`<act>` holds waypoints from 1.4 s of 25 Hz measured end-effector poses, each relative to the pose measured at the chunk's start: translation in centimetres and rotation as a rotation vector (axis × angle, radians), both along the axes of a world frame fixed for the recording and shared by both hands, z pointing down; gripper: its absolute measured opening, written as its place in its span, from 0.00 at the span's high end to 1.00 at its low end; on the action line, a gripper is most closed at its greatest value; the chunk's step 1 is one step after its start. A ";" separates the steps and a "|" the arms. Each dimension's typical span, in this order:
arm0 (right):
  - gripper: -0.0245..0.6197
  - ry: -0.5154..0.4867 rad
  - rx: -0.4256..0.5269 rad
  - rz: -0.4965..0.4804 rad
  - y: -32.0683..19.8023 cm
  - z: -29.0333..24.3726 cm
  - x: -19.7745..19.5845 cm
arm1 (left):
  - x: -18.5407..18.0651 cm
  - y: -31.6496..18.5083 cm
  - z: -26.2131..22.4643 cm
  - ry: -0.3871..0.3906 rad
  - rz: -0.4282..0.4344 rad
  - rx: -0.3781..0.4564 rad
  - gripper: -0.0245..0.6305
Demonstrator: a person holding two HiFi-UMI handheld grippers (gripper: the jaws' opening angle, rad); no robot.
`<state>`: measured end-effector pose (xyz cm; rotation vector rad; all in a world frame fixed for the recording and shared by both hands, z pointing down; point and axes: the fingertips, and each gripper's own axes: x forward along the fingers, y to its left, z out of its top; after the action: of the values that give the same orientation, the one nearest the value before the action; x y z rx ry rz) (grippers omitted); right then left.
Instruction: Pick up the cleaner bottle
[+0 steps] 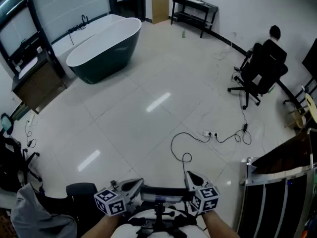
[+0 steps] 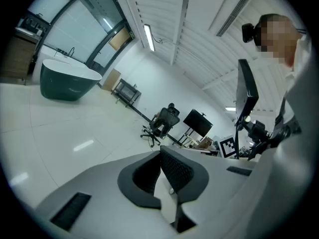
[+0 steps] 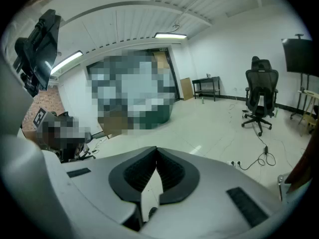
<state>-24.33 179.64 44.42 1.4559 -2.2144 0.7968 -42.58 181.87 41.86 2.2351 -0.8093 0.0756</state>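
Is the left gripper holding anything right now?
No, the left gripper has its jaws shut together, with nothing between them in its own view.

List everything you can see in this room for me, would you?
Bathtub: one, dark green outside, white inside, far left.
Wooden cabinet: one, brown, left wall.
Side table: one, black, far wall.
Brown panel: one, leaning on far wall.
Small green object: one, floor by the table; too small to identify.
Office chair: one, black, right.
Cables: several, black, floor, centre-right.
Left claw: one, grey, bottom left, shut, empty.
Right claw: one, grey, bottom right, shut, empty.
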 end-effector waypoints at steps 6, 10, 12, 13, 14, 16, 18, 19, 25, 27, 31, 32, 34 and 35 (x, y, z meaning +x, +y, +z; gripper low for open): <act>0.95 0.014 0.047 0.021 -2.4 -0.9 -0.6 | -1.0 -2.0 -0.2 0.020 0.009 0.040 0.96; 0.95 0.019 0.045 0.032 -2.7 -1.4 -0.8 | -0.9 -2.1 -0.3 0.032 0.023 0.030 0.96; 0.95 0.022 0.042 0.032 -2.2 -1.0 -0.5 | -0.6 -1.9 0.1 0.018 0.033 0.025 0.96; 0.95 0.024 0.041 0.030 -2.0 -0.8 -0.4 | -0.4 -1.9 0.3 0.013 0.037 0.025 0.96; 0.95 0.023 0.038 0.026 -1.7 -0.6 -0.2 | -0.1 -1.8 0.3 0.011 0.041 0.025 0.96; 0.95 0.008 0.031 0.023 -0.7 -0.5 -0.1 | 0.7 -0.9 0.1 0.022 0.058 0.017 0.96; 0.95 -0.020 0.028 0.033 0.7 -0.6 0.4 | 1.9 0.8 -0.3 0.036 0.085 0.005 0.96; 0.95 -0.035 0.029 0.040 1.4 -0.6 0.8 | 2.6 1.6 -0.3 0.033 0.098 0.004 0.96; 0.95 -0.125 0.036 0.079 5.9 -0.2 4.6 | 7.5 6.3 0.3 0.023 0.151 0.008 0.96; 0.95 -0.176 0.041 0.095 7.7 -0.1 5.9 | 8.9 8.4 0.8 0.019 0.159 0.007 0.96; 0.95 -0.240 0.075 0.107 10.1 -0.6 7.7 | 10.9 11.4 0.9 0.018 0.169 0.016 0.96; 0.95 -0.248 0.081 0.107 10.7 -0.5 8.1 | 11.3 12.2 1.1 0.012 0.174 0.014 0.96; 0.95 -0.269 0.077 0.093 11.7 -0.1 8.3 | 11.8 13.6 1.5 -0.003 0.185 0.007 0.96; 0.95 -0.281 0.070 0.078 12.2 0.1 8.1 | 11.9 14.1 1.7 -0.012 0.189 0.005 0.96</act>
<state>-16.21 191.81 44.48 1.5541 -2.4229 1.0137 -30.65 196.01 43.58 2.3122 -0.6034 0.1768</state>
